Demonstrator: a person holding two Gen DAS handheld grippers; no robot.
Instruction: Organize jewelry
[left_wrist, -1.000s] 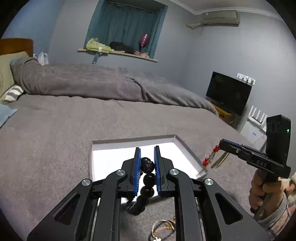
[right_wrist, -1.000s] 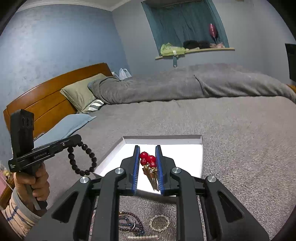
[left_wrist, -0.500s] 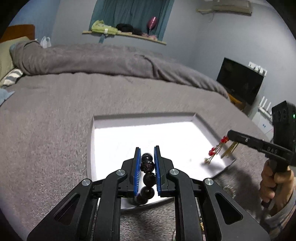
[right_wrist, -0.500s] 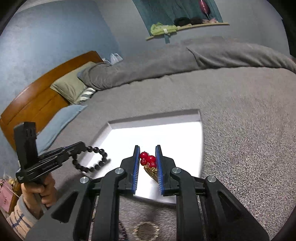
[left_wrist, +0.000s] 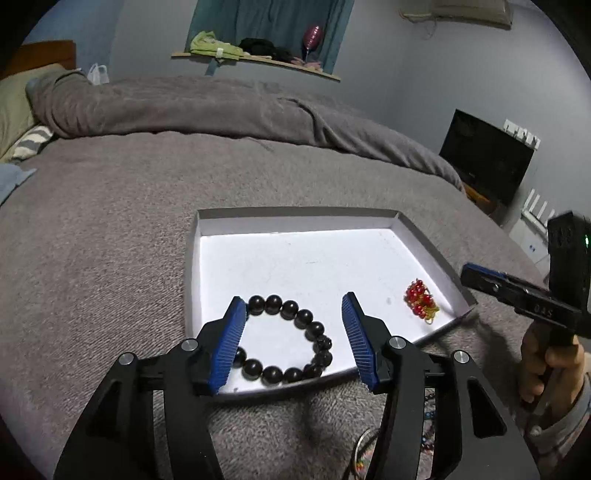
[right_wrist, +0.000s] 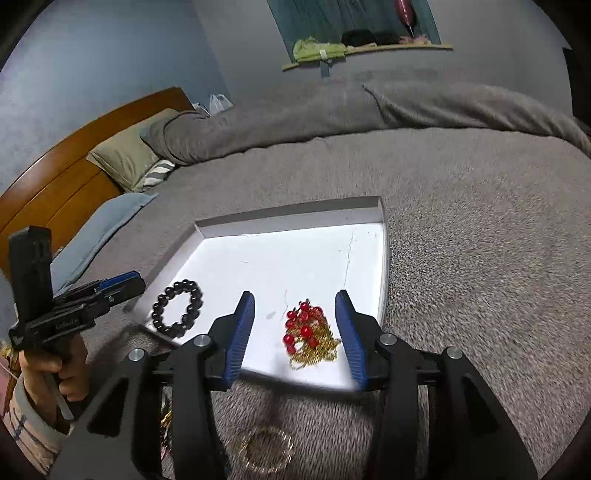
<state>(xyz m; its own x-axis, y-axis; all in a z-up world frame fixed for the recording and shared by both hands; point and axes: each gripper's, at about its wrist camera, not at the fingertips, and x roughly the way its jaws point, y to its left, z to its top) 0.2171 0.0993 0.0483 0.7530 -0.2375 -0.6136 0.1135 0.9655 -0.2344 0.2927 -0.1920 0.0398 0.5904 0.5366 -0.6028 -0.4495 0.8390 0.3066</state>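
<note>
a: where is the jewelry?
b: the dark bead bracelet (left_wrist: 286, 338) and the red-and-gold piece (right_wrist: 308, 334) lie loose in the white tray (left_wrist: 295, 221) on the bed (left_wrist: 110, 206).
a: the tools?
b: left tool (left_wrist: 293, 306) and right tool (right_wrist: 295, 301) are both opening, gripping nothing.

One white tray (left_wrist: 424, 254), one black bead bracelet (left_wrist: 295, 339), one red-and-gold necklace (right_wrist: 310, 336)
</note>
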